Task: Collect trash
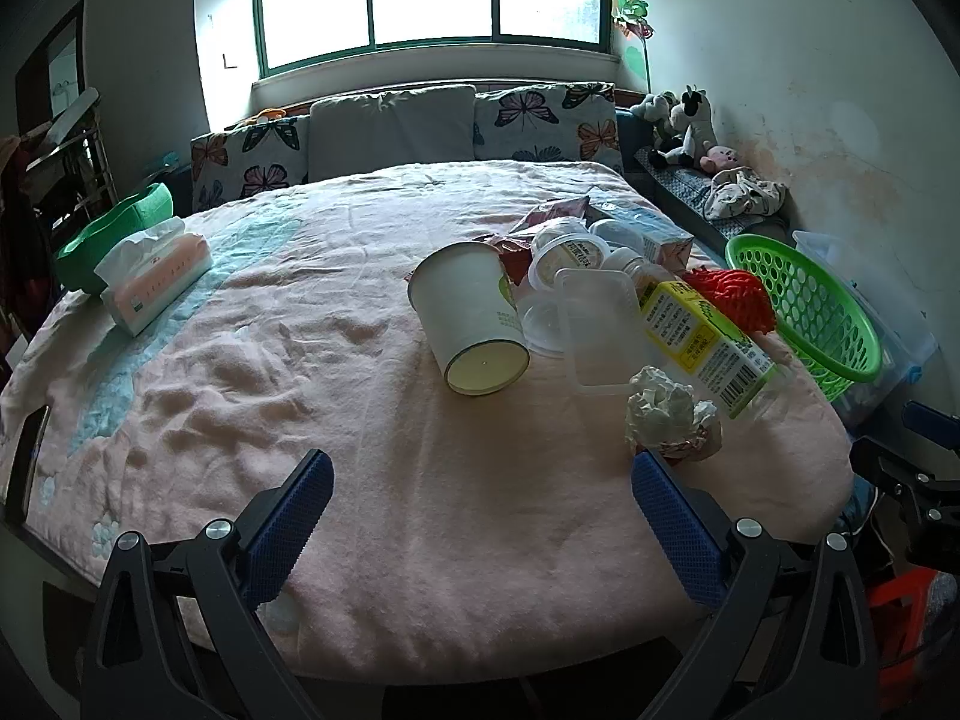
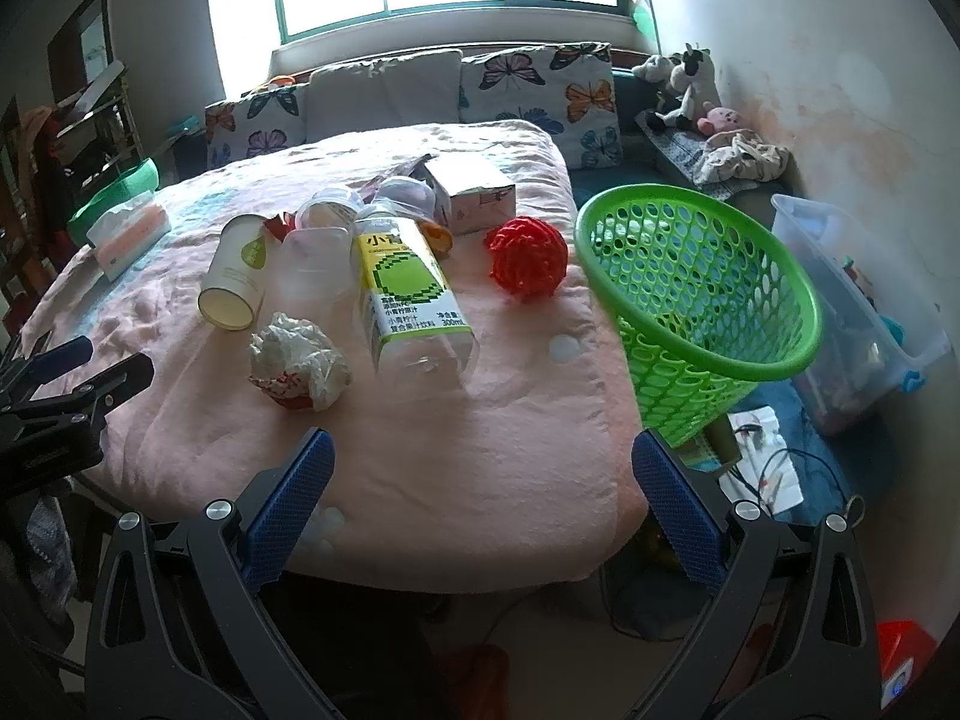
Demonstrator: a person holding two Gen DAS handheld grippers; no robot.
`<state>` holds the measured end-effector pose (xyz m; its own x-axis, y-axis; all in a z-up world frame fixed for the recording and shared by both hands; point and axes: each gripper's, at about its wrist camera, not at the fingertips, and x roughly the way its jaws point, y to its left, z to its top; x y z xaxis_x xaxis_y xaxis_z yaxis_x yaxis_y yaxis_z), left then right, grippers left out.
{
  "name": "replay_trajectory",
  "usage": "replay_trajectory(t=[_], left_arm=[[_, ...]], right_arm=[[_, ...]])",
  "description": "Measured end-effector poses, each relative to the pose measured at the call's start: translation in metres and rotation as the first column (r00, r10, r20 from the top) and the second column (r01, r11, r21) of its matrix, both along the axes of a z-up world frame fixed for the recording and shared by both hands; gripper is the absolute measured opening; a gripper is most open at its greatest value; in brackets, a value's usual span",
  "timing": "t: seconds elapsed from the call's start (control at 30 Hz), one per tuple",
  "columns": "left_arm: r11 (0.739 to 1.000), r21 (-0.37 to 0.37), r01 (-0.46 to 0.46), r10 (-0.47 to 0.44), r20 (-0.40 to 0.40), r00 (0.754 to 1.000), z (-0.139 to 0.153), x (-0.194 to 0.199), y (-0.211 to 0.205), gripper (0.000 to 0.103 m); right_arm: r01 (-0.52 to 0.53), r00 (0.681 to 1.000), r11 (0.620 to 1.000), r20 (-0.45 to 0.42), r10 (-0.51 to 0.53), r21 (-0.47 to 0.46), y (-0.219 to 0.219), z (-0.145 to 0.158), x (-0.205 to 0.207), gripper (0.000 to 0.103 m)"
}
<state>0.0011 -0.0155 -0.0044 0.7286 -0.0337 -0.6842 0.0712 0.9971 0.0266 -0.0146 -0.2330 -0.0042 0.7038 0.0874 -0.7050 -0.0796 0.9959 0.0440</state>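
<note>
Trash lies on a pink blanket (image 1: 300, 408) over a table: a white paper cup (image 1: 474, 318) on its side, a clear plastic tray (image 1: 600, 330), a clear juice bottle (image 2: 408, 294) with a yellow-green label, a crumpled paper wad (image 2: 300, 360), a red mesh ball (image 2: 528, 258), small lidded cups (image 1: 570, 252) and a carton (image 2: 474, 189). A green basket (image 2: 690, 294) stands tilted at the table's right edge. My left gripper (image 1: 480, 468) is open and empty, above the near edge, the wad by its right finger. My right gripper (image 2: 483, 450) is open and empty, near the front right corner.
A tissue box (image 1: 156, 276) and a green bowl-like tub (image 1: 114, 234) sit at the far left. Butterfly pillows (image 1: 540, 120) line the back. A clear storage bin (image 2: 852, 312) and cables lie on the floor to the right. Plush toys (image 1: 684, 126) sit by the wall.
</note>
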Motion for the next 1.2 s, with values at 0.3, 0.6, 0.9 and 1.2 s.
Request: replay_trajectory(t=[0.3, 0.6, 0.9, 1.2], left_arm=[[1.0, 0.001, 0.003, -0.003, 0.001, 1.0, 0.0, 0.0, -0.003, 0.097], [1.0, -0.011, 0.002, -0.002, -0.006, 1.0, -0.001, 0.012, 0.007, 0.097], [1.0, -0.016, -0.004, 0.004, -0.004, 1.0, 0.004, 0.02, 0.01, 0.097], [0.999, -0.031, -0.035, 0.035, -0.003, 0.999, 0.011, 0.032, 0.025, 0.096]], right_arm=[[-0.012, 1.0, 1.0, -0.001, 0.012, 0.0, 0.002, -0.001, 0.002, 0.098], [-0.024, 1.0, 1.0, -0.002, 0.024, -0.003, 0.004, -0.002, 0.007, 0.098], [-0.043, 0.999, 0.999, 0.011, 0.043, 0.002, 0.004, 0.002, 0.012, 0.098], [-0.093, 0.995, 0.996, 0.023, 0.092, 0.017, 0.011, 0.007, 0.022, 0.096]])
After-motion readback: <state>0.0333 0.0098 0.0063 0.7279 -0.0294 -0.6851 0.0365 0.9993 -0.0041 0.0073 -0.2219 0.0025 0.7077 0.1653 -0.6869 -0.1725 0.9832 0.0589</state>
